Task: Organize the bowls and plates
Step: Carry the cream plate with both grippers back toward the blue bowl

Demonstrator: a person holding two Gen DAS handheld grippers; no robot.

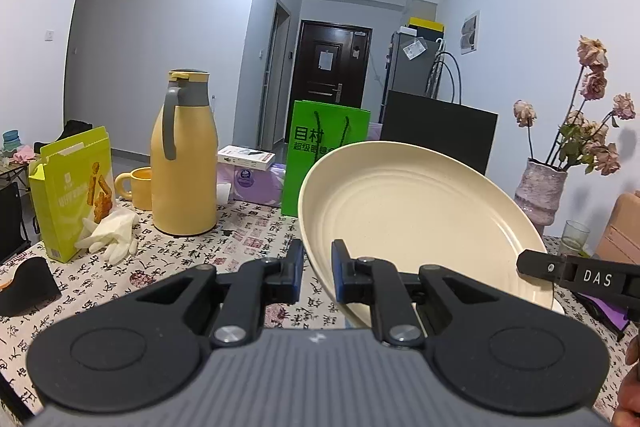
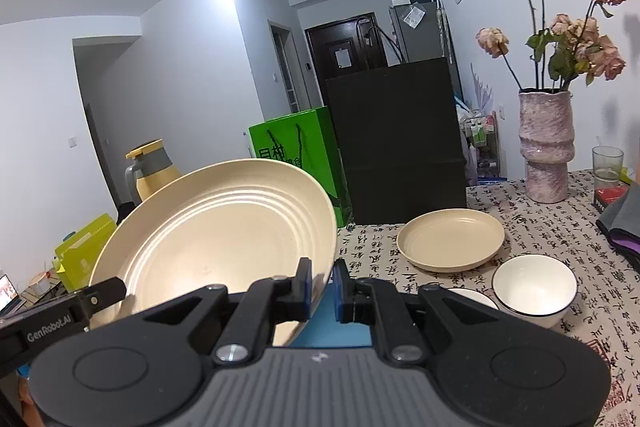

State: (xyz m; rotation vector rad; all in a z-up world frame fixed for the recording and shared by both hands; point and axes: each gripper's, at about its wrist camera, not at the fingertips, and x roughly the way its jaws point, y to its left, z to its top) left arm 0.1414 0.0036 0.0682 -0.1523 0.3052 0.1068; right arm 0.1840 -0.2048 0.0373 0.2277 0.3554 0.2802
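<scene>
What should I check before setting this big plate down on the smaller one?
1. Left claw shut on the big plate's rim: ok.
2. Right claw shut on the opposite rim: ok.
3. Plate level: not ok, it tilts.
4. Small plate empty and flat on the table: ok.
5. Path to it: cannot tell; a white bowl stands near its right side.
6. Vase clear of the small plate: ok.

Second white bowl [image 2: 472,297]: mostly hidden behind right tongs [image 2: 322,281] housing.
Clear drinking glass [image 1: 574,235]: base masked by large cream ridged plate [image 1: 420,211].
Green paper bag [image 2: 298,147]: print partly covered by plate.
</scene>
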